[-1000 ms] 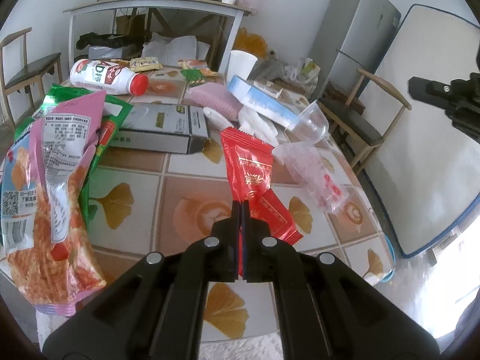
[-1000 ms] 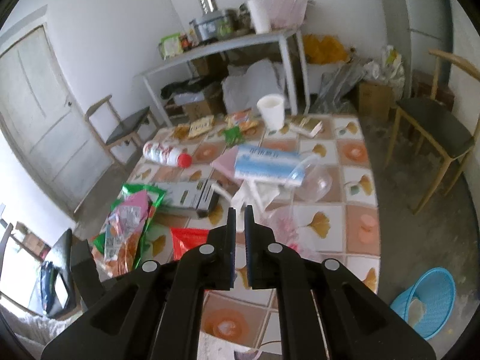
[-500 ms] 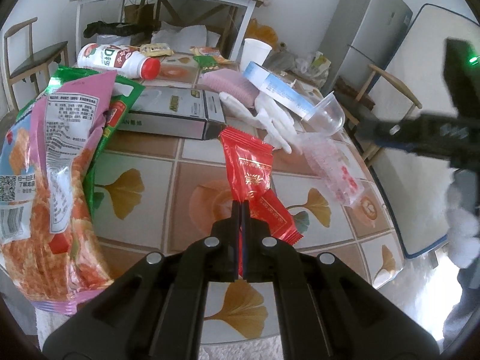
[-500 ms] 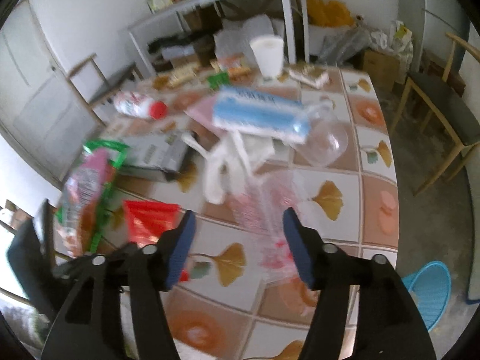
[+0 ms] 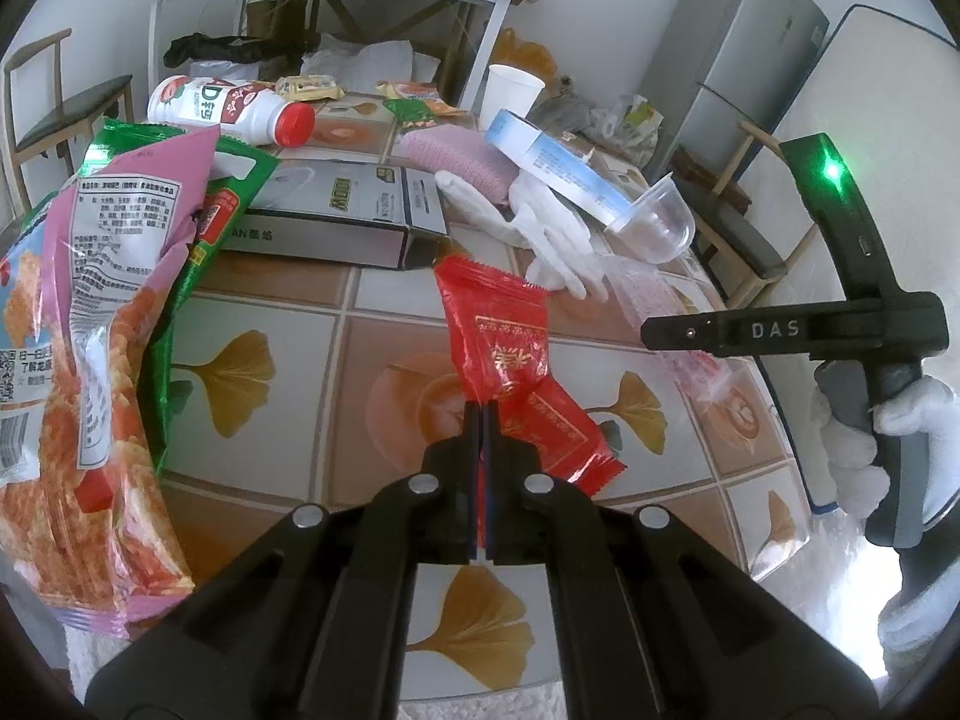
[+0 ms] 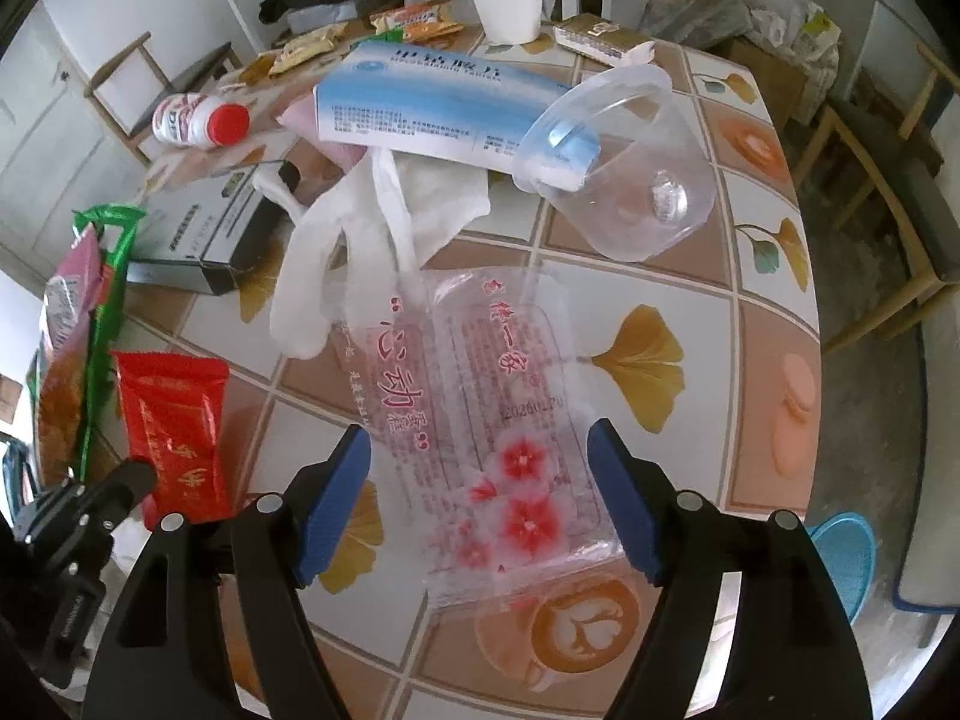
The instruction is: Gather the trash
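since a second ago the right claw [image 6: 477, 507] has dropped from high above the table [image 6: 774, 276] to just over the clear bag [image 6: 480, 414] printed with red flowers; its jaws, then pressed together, are opening, and the bag's near end lies flat between the blue pads [image 6: 336, 498] without touching them. that straddle looks like the set-up for a pinch across the bag's width. the left claw [image 5: 482, 414] has hardly moved: it is pressed together on the edge of a red wrapper [image 5: 498, 330], keeping that piece in hand while the other hand works. a second red wrapper [image 5: 558, 426] lies under it. a blue basket [image 6: 843, 552] on the floor, beside the table, is probably where the trash goes.
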A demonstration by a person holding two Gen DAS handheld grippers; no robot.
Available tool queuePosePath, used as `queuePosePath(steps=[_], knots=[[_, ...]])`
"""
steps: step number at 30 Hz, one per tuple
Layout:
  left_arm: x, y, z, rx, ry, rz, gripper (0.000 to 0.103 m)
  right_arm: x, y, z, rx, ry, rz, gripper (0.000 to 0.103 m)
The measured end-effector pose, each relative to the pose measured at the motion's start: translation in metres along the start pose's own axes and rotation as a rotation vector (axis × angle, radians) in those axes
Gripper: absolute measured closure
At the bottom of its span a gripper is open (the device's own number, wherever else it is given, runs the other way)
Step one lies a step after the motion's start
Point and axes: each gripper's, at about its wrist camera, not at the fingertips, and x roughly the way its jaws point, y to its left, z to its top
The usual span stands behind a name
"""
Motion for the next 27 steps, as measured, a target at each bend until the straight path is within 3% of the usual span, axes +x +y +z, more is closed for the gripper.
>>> queuePosePath(steps=[7,12,21,27], knots=[[0.002,0.000,0.000,-0.003,0.006,0.000,0.103,0.008,0.019,-0.006,-0.104,0.009,-0.097,0.030],[0.003,0.001,0.000,-0.007,0.008,0.000,0.103,0.007,0.017,-0.007,-0.091,-0.006,-0.084,0.032],[0.001,0.003,-0.001,-0.011,0.003,0.002,0.103,-0.012,0.008,-0.012,0.014,-0.070,-0.034,0.090],[-0.001,0.004,0.000,-0.012,-0.004,0.002,0.103,-0.030,0.004,-0.019,0.065,-0.134,-0.019,0.098]])
